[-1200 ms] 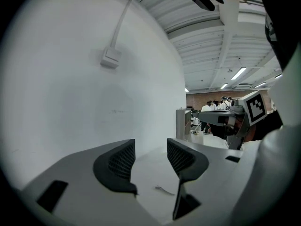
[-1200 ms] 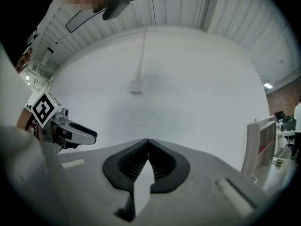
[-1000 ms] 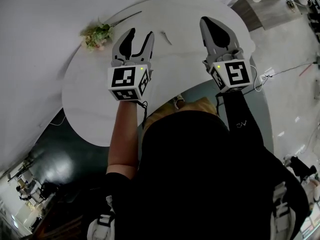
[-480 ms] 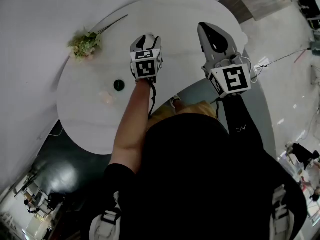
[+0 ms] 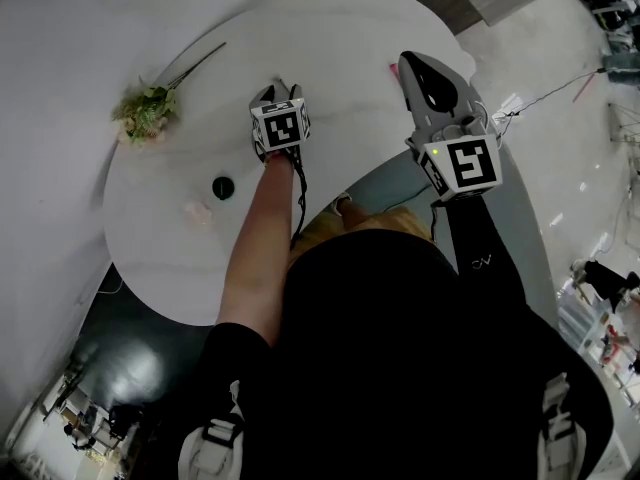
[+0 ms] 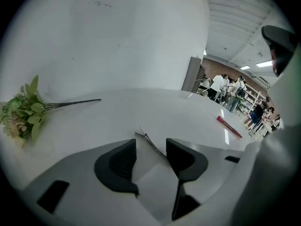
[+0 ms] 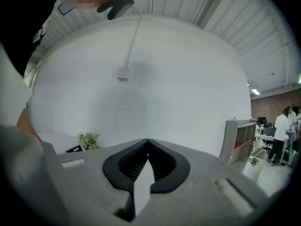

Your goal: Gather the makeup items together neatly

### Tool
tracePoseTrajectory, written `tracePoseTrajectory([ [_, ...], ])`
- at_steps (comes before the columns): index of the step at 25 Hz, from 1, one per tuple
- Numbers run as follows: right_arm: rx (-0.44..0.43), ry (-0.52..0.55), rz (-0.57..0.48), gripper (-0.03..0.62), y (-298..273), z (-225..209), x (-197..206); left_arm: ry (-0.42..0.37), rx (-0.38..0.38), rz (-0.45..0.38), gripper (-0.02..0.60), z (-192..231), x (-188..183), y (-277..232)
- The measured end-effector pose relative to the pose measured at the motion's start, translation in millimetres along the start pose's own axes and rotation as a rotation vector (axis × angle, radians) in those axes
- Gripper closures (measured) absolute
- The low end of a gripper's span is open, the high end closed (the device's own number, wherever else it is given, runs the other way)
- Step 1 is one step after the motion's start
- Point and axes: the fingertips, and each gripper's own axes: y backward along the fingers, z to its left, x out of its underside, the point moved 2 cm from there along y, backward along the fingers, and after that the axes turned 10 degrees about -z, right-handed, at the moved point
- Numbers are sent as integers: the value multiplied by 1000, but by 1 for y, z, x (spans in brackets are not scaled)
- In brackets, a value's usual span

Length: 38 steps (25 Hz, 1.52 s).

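centring the parted left tongs (image 6: 149, 149) over the thin wiry item (image 6: 143, 135) on the desk (image 6: 117, 112) should give a clean pinch, while the right tongs (image 7: 148, 142) hang closed, empty.

white round table (image 5: 330, 28); left gripper (image 5: 278, 92) held over the table's middle, marker cube facing the camera; right gripper (image 5: 410, 63) over the table's right part, jaws drawn together to a point; flower sprig (image 5: 145, 115) at far left; small black round item (image 5: 222, 187) and pale pink item (image 5: 197, 211) lie near each other, left of the left forearm; thin red item (image 5: 393, 68) just beside the right gripper's tip
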Motion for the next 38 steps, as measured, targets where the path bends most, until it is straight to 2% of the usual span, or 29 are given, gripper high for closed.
tracePoseTrajectory([
  [1, -5, 3, 0, 588, 0, 0, 0, 4, -16, 0, 395, 3, 1, 0],
  [2, -8, 2, 2, 588, -1, 0, 1, 13, -25, 0, 466, 6, 1, 0],
  [4, -8, -9, 7, 588, -2, 1, 1, 33, -4, 16, 558, 7, 3, 3],
  [5, -13, -12, 6, 588, -3, 2, 1, 31, 12, 27, 566, 6, 3, 3],
  [8, -40, -9, -7, 588, -8, 5, -4, 22, 22, 38, 568, 3, 1, 8],
  [11, -66, -10, -25, 589, -15, 11, -9, 44, 25, -10, 568, 5, -7, 19],
  [17, -146, -40, -67, 588, -27, 39, -17, 80, 4, -198, 568, 14, -44, 83],
  [27, -356, -90, -163, 588, -57, 135, -48, 118, -133, -480, 568, 59, -91, 238],
  [31, -464, -113, -186, 588, -70, 195, -61, 152, -206, -531, 568, 86, -83, 295],
  [38, -633, -141, -197, 588, -75, 307, -73, 189, -368, -538, 568, 148, -38, 378],
])
